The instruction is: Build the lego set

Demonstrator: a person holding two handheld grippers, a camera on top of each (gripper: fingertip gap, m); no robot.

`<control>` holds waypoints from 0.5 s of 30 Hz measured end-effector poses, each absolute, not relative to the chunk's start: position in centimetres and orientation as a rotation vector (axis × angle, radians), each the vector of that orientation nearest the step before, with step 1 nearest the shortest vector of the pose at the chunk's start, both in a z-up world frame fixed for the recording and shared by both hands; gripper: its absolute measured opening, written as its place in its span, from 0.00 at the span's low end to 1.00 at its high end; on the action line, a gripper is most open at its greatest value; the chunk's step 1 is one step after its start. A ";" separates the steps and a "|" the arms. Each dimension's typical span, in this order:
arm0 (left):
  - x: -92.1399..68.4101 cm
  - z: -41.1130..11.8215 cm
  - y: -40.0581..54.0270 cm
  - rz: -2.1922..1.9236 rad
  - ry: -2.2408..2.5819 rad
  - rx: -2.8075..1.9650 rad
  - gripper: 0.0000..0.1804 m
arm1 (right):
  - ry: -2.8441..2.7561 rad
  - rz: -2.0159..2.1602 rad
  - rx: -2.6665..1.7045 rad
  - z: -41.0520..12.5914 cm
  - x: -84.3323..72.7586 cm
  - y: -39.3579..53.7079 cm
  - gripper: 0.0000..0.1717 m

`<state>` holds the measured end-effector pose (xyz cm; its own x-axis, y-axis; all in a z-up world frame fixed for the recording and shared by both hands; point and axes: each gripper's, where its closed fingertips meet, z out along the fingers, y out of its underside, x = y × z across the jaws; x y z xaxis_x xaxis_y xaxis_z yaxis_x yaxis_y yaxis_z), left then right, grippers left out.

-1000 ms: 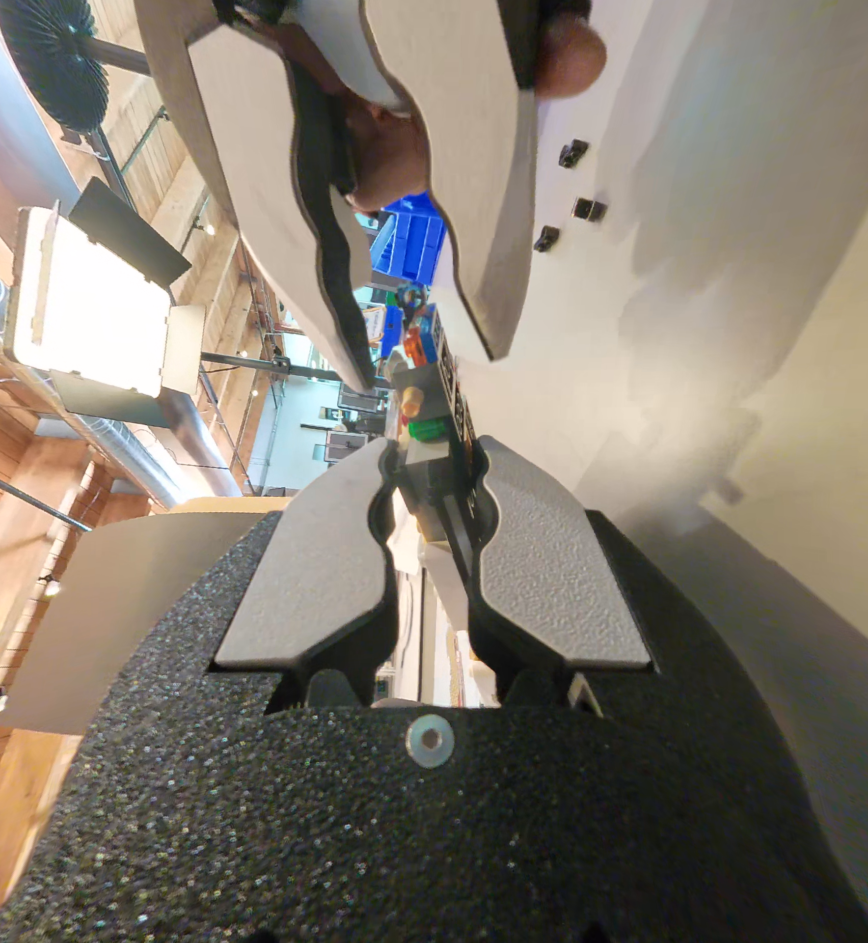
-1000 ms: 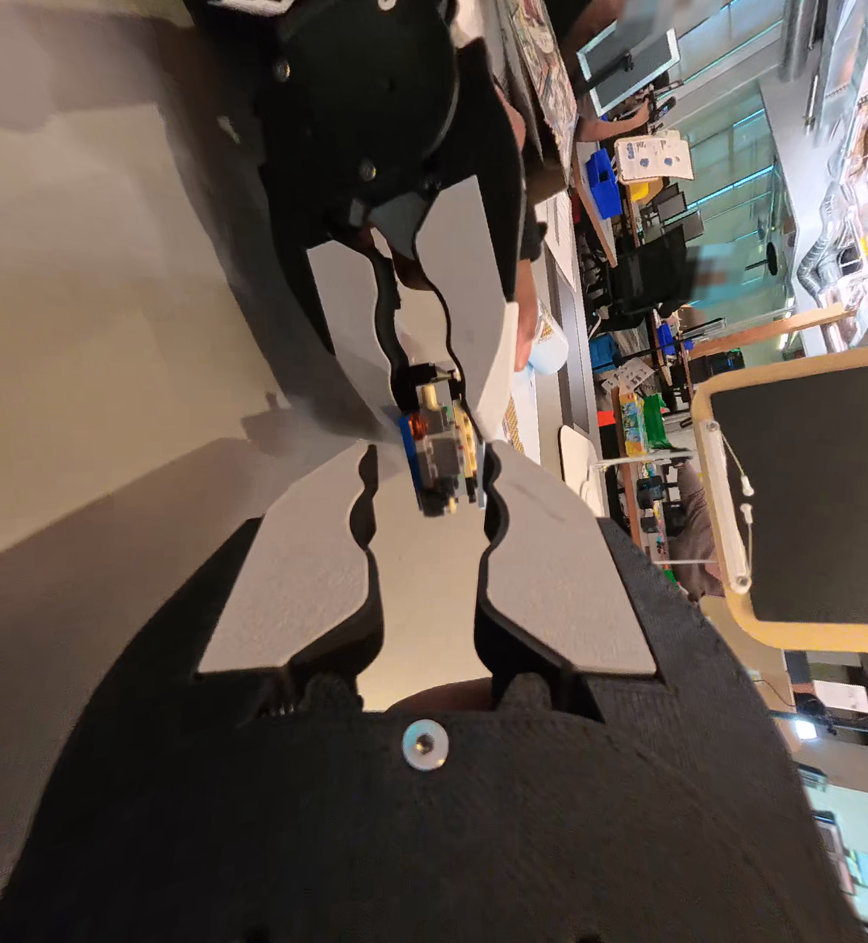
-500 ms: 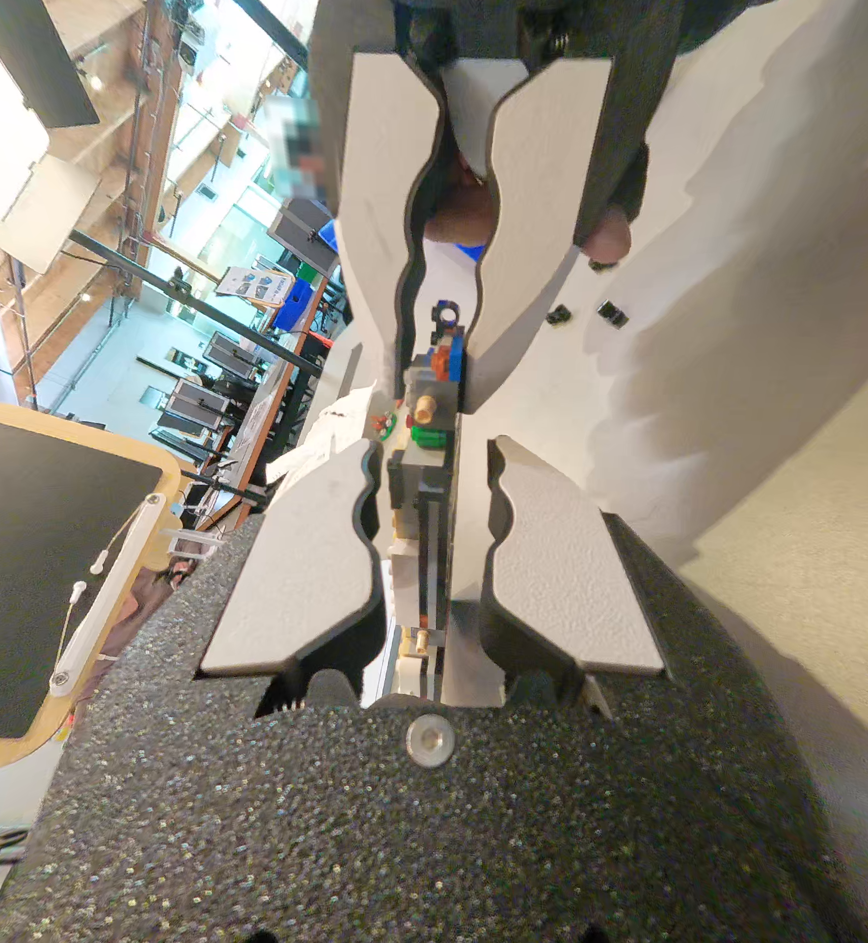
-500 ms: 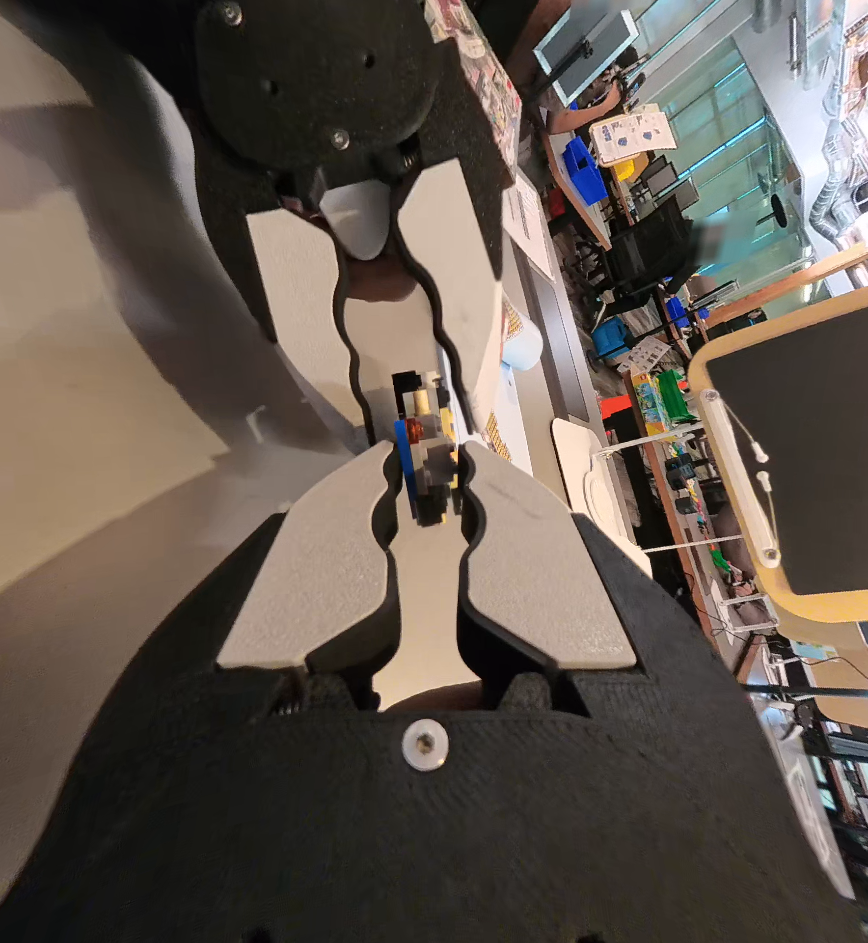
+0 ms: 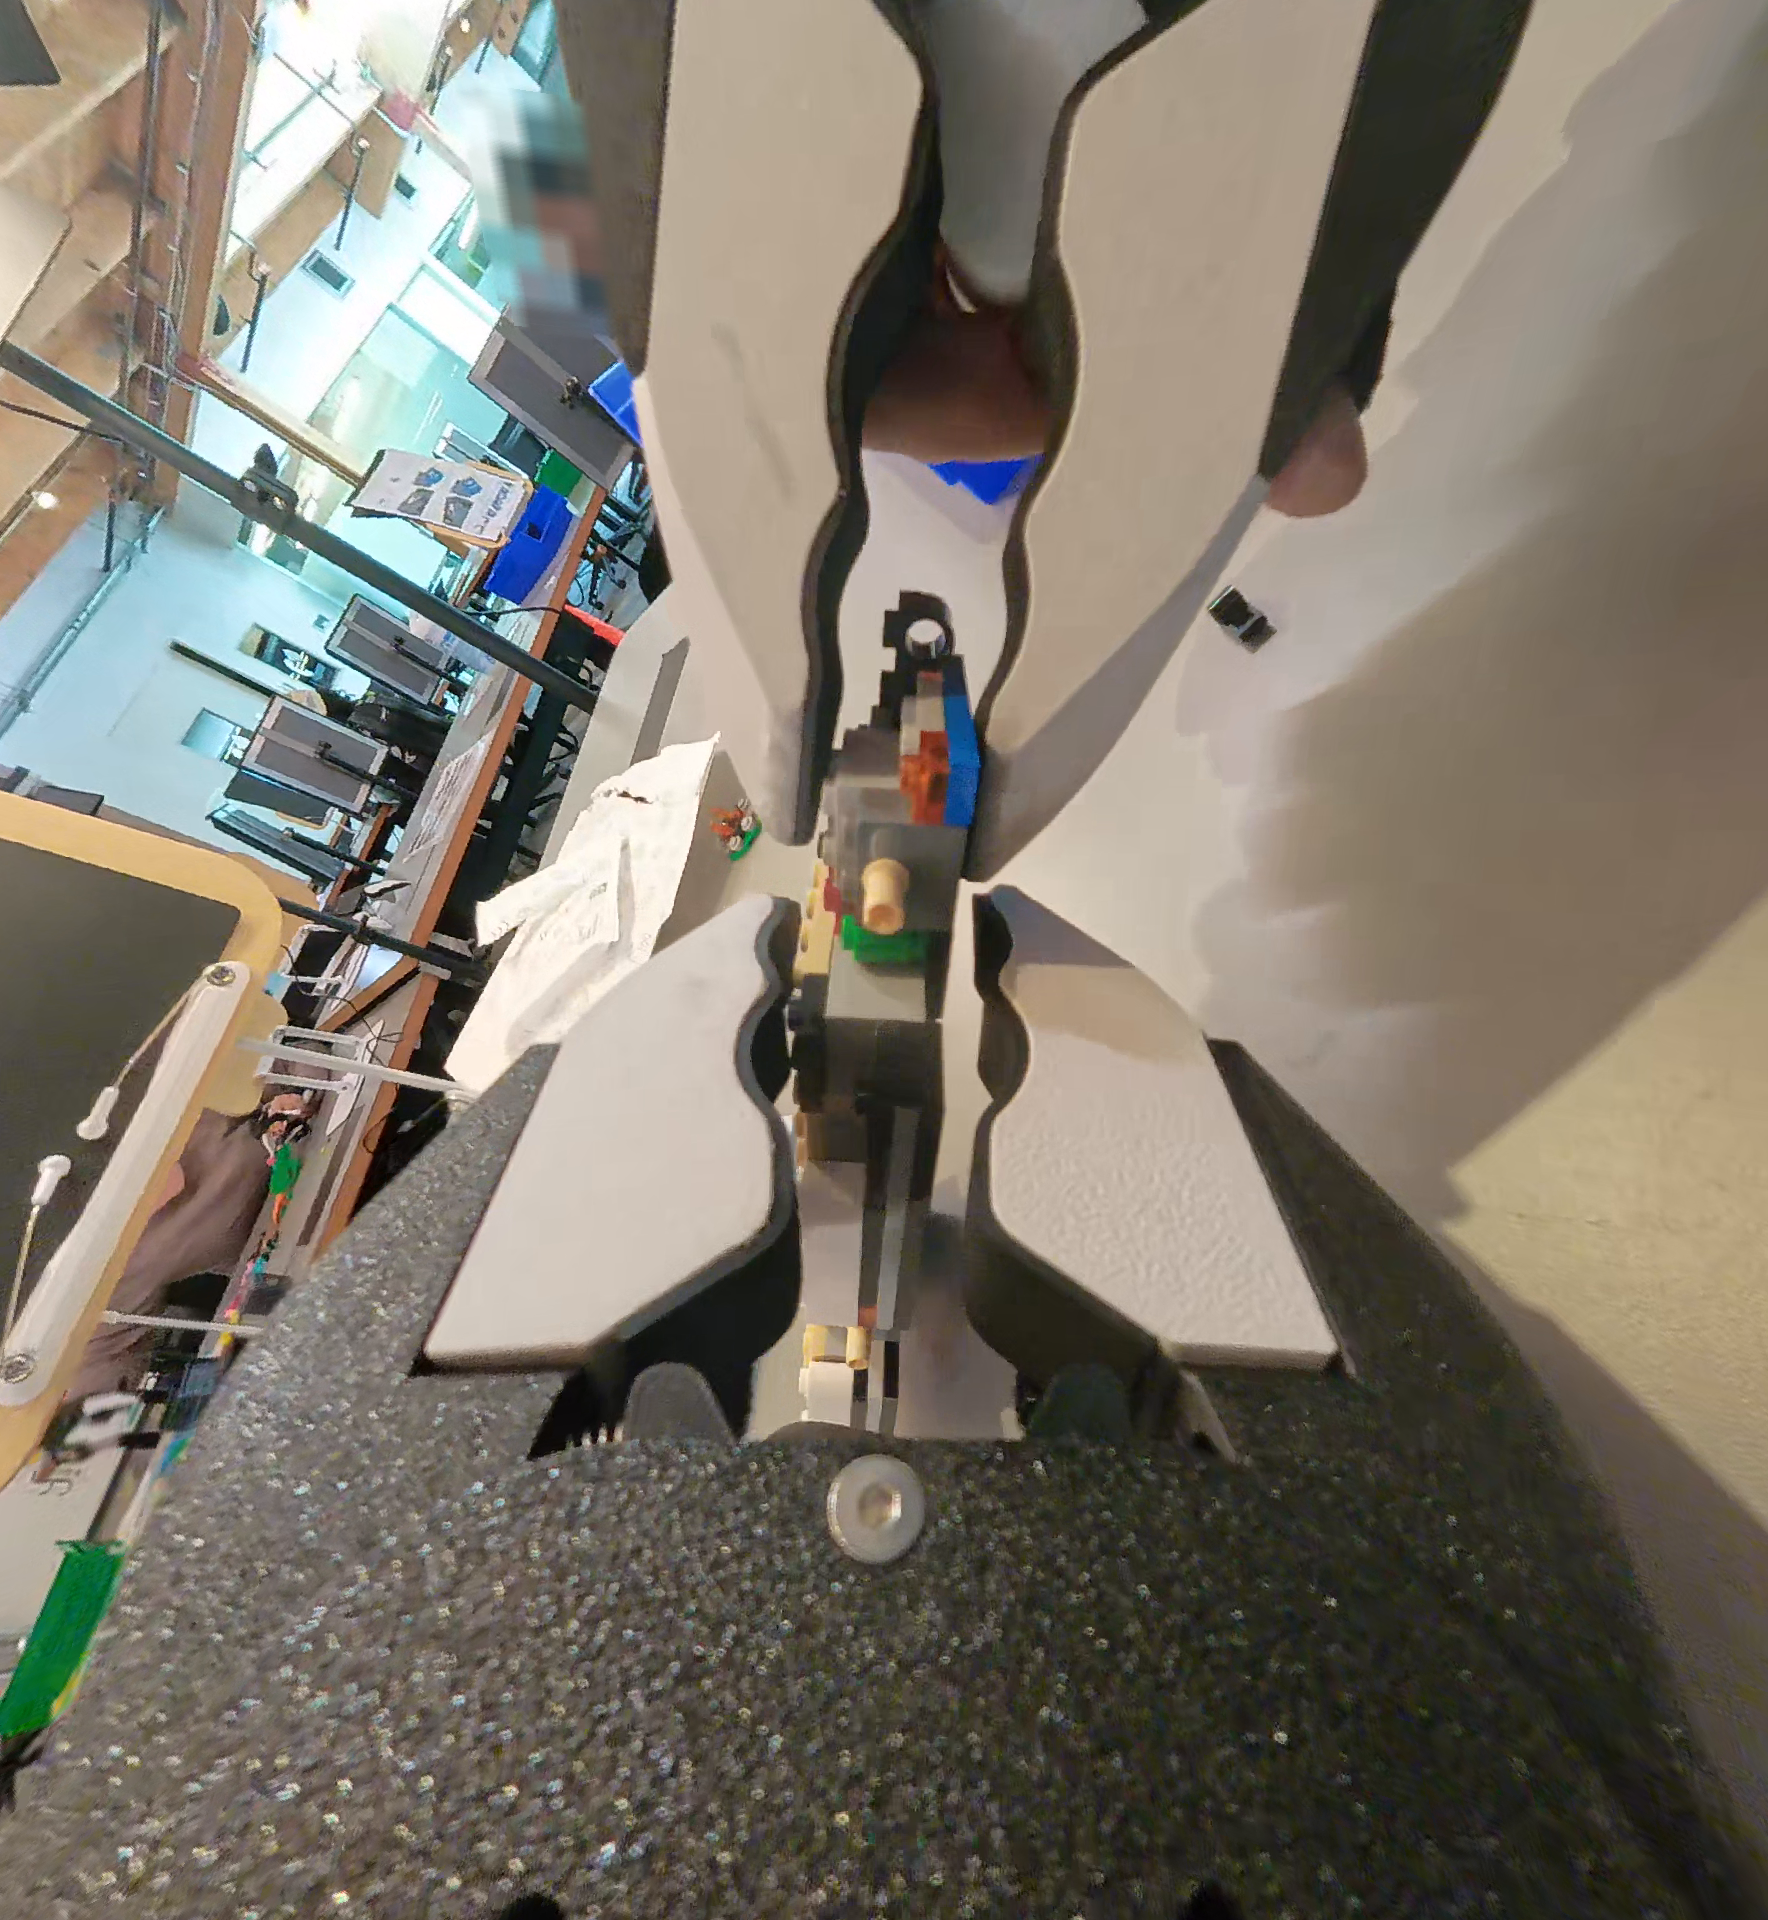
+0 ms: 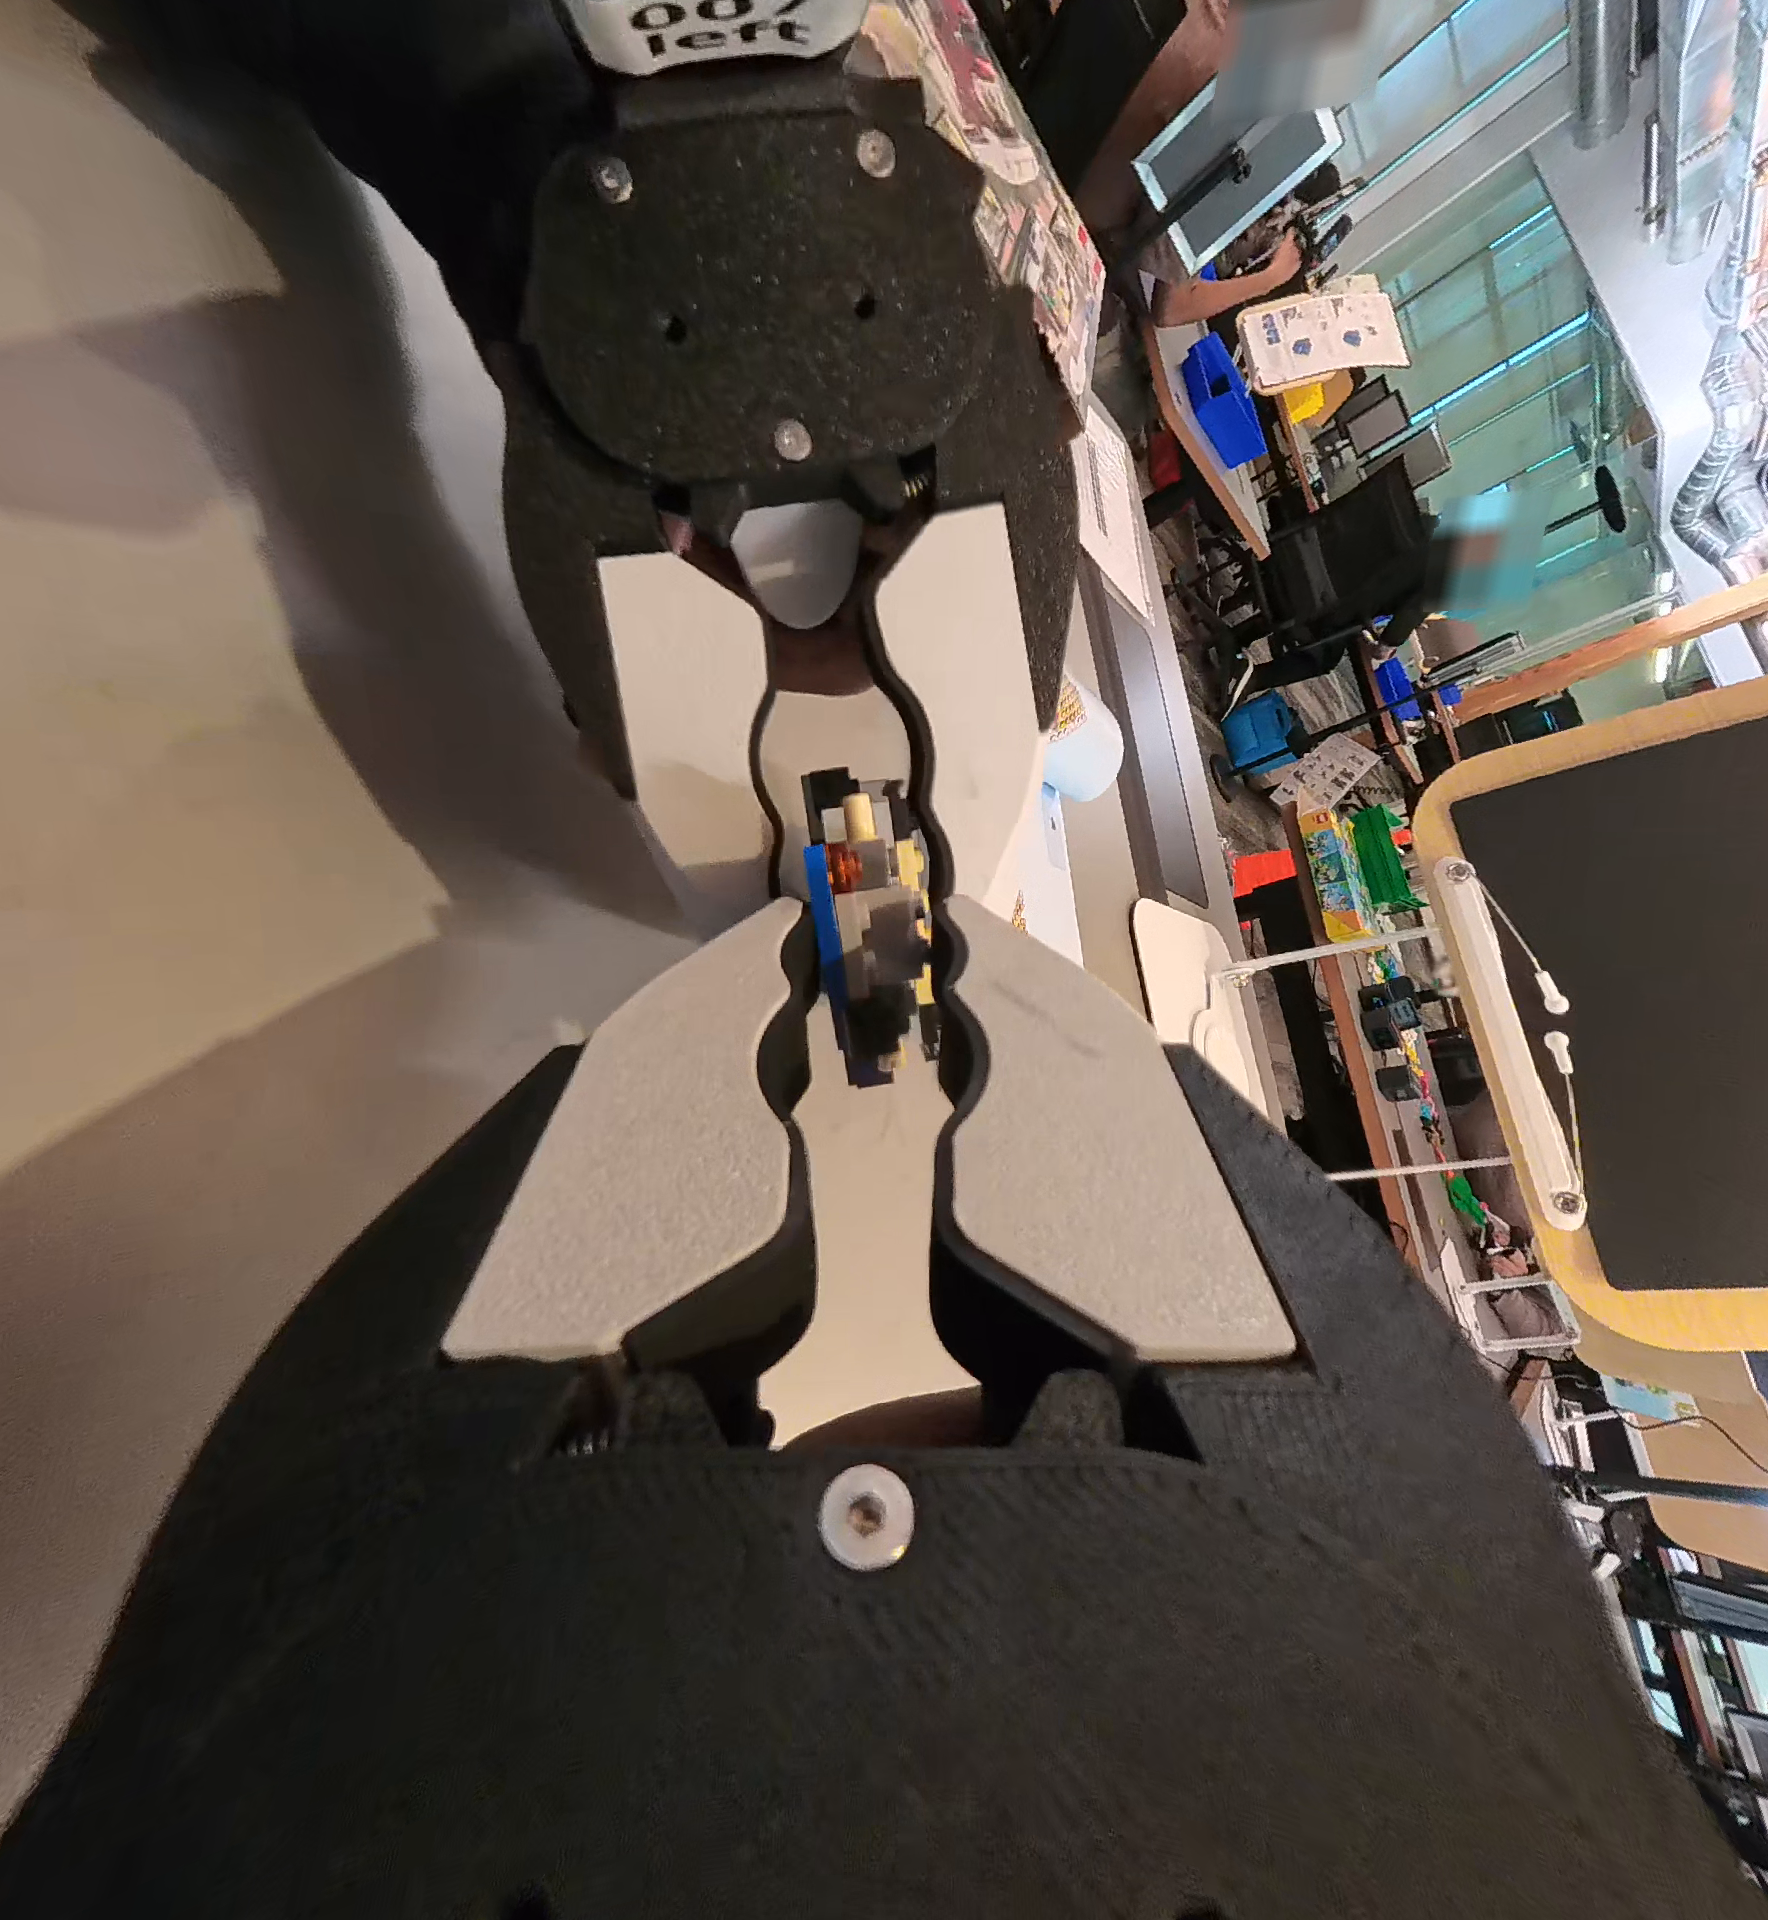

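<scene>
A small toy-brick model (image 5: 875, 1003), grey with blue, orange, green and tan parts, hangs in the air between my two grippers, which face each other. My right gripper (image 6: 869, 920) is shut on its blue-sided end (image 6: 880, 935). In the left wrist view its pads (image 5: 994, 821) press on both sides of the model. My left gripper (image 5: 885, 914) stands around the model's other end. Its left finger is close against the tan studs. A slit of light shows between its right finger (image 5: 1005, 935) and the model, so it is open.
A white table (image 5: 1482, 727) lies behind, with small black pieces (image 5: 1238, 618), a small green and red piece (image 5: 740, 831) and a crumpled paper (image 5: 589, 914). A black board in a wooden frame (image 6: 1690, 987) stands at the side. A hand's fingers (image 5: 1316, 468) hold the right gripper. Only a small space, under 4 cm, lies between the two pairs of fingers.
A second ago my left gripper gripped the model and my right was open. My right has shut on the far end; my left let go, opened wide and has narrowed somewhat.
</scene>
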<state>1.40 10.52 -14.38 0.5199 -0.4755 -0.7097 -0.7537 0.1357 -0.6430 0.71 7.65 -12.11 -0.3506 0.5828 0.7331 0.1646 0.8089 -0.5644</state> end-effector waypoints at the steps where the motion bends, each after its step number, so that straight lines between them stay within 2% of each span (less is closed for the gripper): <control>1: 1.4 -14.4 10.5 0.276 1.103 -1.513 0.18 | -1.911 0.484 -0.559 -12.1 0.7 7.6 0.11; 15: 1.2 -14.4 10.7 0.351 1.075 -1.522 0.14 | -1.909 0.472 -0.538 -12.3 0.6 7.4 0.12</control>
<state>1.21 10.75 -14.44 0.5305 -0.4249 -0.7335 -0.7760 0.1048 -0.6220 0.58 7.38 -12.30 -0.3503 0.5649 0.7471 0.1517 0.8213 -0.5499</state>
